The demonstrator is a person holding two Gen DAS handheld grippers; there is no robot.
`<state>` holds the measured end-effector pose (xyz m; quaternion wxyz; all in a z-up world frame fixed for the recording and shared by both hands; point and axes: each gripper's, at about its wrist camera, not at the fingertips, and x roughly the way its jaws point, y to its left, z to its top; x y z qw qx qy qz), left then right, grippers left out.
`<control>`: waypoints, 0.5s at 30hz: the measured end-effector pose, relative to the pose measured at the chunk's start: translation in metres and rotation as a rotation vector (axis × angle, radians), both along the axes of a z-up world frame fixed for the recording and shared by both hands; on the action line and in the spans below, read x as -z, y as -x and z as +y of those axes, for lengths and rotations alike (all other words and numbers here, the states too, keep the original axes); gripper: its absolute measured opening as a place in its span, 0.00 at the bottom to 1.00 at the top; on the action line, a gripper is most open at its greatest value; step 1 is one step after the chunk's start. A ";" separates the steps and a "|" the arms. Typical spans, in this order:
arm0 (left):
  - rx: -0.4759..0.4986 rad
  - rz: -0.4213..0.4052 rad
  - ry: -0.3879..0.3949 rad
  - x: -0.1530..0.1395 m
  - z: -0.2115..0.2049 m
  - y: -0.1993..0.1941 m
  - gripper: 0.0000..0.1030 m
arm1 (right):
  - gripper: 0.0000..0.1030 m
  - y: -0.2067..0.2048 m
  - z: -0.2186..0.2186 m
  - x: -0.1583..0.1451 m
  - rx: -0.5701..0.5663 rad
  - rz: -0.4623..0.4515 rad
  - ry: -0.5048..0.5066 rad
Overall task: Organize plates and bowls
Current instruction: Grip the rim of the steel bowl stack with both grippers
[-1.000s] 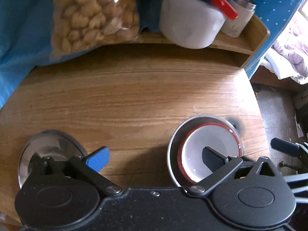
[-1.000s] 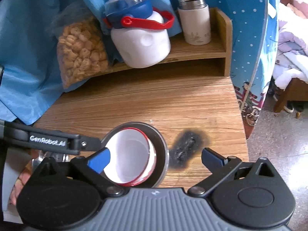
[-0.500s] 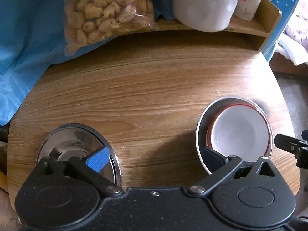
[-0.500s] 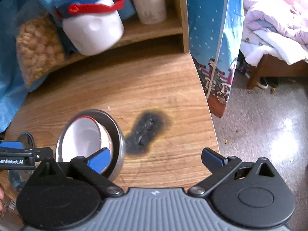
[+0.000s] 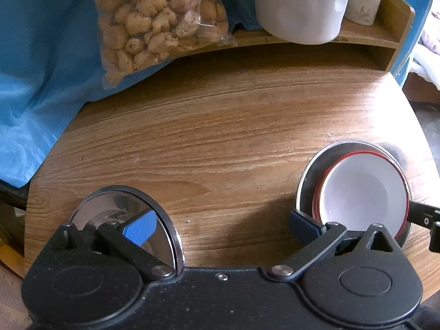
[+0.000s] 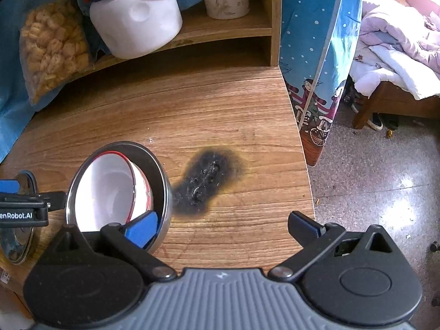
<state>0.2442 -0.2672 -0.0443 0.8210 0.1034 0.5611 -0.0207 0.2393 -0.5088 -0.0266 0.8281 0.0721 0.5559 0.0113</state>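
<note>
Grippers both backed off vs 1 s ago: left gripper [image 5: 221,224] wide apart, empty, pulled up and left; right gripper [image 6: 222,224] wide apart, empty, swung right toward table edge. White red-rimmed bowl [image 5: 363,192] sits nested in round steel dish [image 5: 310,176], right side of wooden table [image 5: 220,143]. Shiny steel plate [image 5: 110,206] apart, near-left, under left fingertip. Burn mark [image 6: 206,178] just beside stack. Judgement: bowl placement done; steel plate prob next.
</note>
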 end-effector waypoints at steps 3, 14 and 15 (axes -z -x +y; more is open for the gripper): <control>0.006 0.000 0.040 -0.004 0.006 0.002 0.99 | 1.00 -0.002 -0.001 0.001 0.002 0.002 -0.002; 0.059 0.022 0.104 0.002 -0.001 0.001 0.99 | 1.00 -0.008 0.000 0.005 0.000 0.008 0.011; 0.060 0.024 0.096 0.003 -0.003 0.001 0.99 | 1.00 -0.008 0.001 0.005 -0.007 0.005 0.017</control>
